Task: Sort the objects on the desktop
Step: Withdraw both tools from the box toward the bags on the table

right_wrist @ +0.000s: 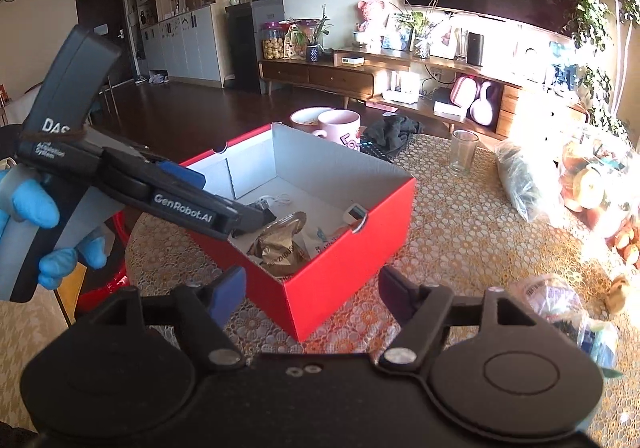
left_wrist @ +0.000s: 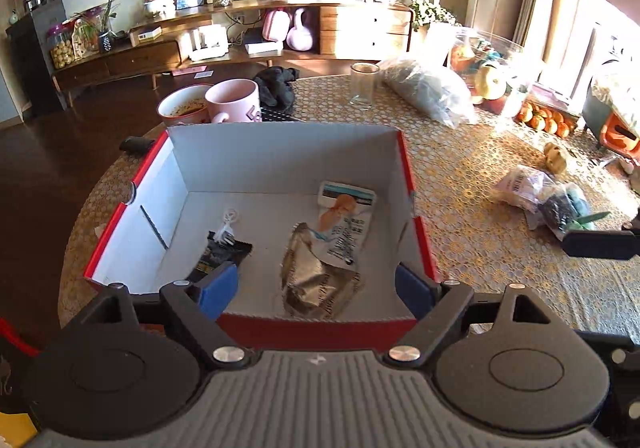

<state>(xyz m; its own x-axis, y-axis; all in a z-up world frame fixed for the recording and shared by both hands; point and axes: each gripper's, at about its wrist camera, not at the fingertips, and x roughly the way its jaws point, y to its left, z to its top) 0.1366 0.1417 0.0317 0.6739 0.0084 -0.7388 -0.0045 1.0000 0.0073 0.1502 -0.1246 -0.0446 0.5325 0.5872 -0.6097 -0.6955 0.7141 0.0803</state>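
Your box (left_wrist: 280, 152) sits at the near left edge of the worktop (left_wrist: 480, 176), open side up, so it works as the drop bin: what's sorted goes in, what's not is still out on the cloth. Inside, left to right: a black sachet (left_wrist: 216, 256) with a white cable (left_wrist: 229, 222) on it, a crumpled gold wrapper (left_wrist: 316, 280), and a white packet (left_wrist: 346, 216) leaning toward the right wall. All lie loose on the box floor, none stacked neatly, so my read is they were dropped in rather than placed. Your left gripper (left_wrist: 316, 290) hangs above the near wall of the box, tilted down into it, fingers (left_wrist: 218, 290) wide apart with nothing between them; the wrapper lies below the gap, not touched. In the right view your gloved left hand (right_wrist: 36, 224) holds that tool by the handle, nose angled down over the box's near-left corner. Your right gripper (right_wrist: 312, 298) is outside the box, facing its near red corner, also tilted down, fingers (right_wrist: 228, 292) spread and empty. Behind the box: a bowl (left_wrist: 180, 104), a pink mug (left_wrist: 234, 98), a dark cloth (left_wrist: 276, 86), a glass (left_wrist: 363, 86). To the right, well apart from the box, a small clear bag (left_wrist: 540, 200) of bits still lies on the worktop, just beside your right fingertip; I'd take that as the next pick, right side being closer.
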